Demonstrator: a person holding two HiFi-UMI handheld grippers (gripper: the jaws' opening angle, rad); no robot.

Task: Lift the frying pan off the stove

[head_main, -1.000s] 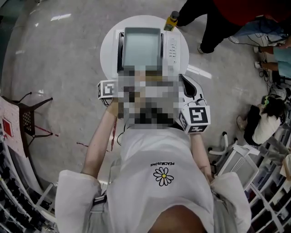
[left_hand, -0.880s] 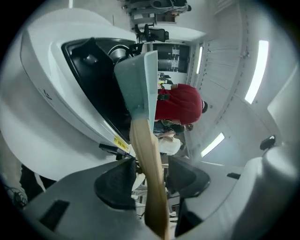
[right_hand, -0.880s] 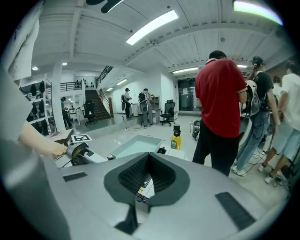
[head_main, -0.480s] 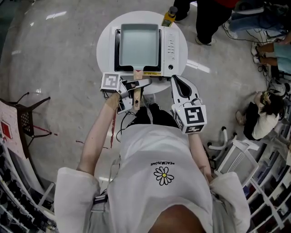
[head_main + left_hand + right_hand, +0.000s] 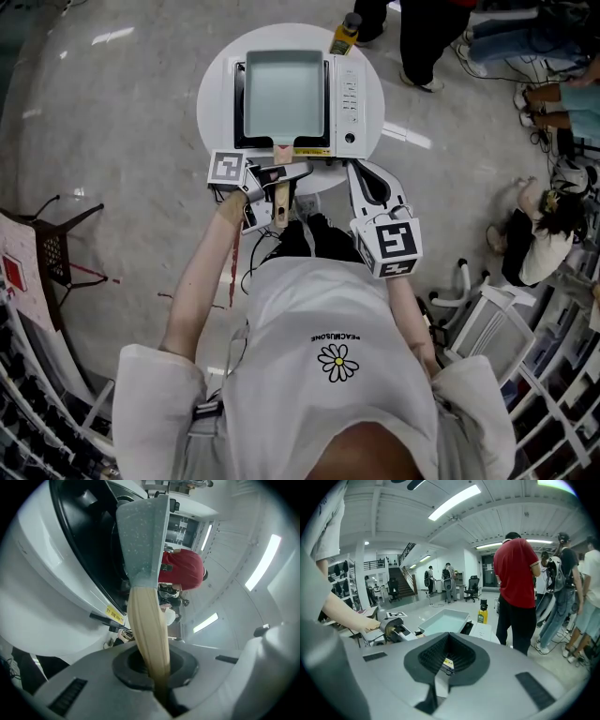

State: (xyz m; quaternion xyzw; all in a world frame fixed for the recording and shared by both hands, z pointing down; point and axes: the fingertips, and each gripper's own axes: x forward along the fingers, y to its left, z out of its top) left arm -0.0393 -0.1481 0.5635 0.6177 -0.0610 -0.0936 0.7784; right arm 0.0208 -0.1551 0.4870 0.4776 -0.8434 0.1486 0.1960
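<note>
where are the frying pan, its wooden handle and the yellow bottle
frying pan (image 5: 284, 89): head view, middle of its flat bottom
wooden handle (image 5: 147, 630): left gripper view, middle of the shaft
yellow bottle (image 5: 343, 38): head view, its body

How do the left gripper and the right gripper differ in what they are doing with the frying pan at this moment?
The left gripper is shut on the wooden handle of the frying pan; the right gripper is shut on nothing. The left gripper lines up with the handle at the front of the stove; the right gripper sits off to the handle's right, apart from the frying pan. Both point toward the stove.
</note>
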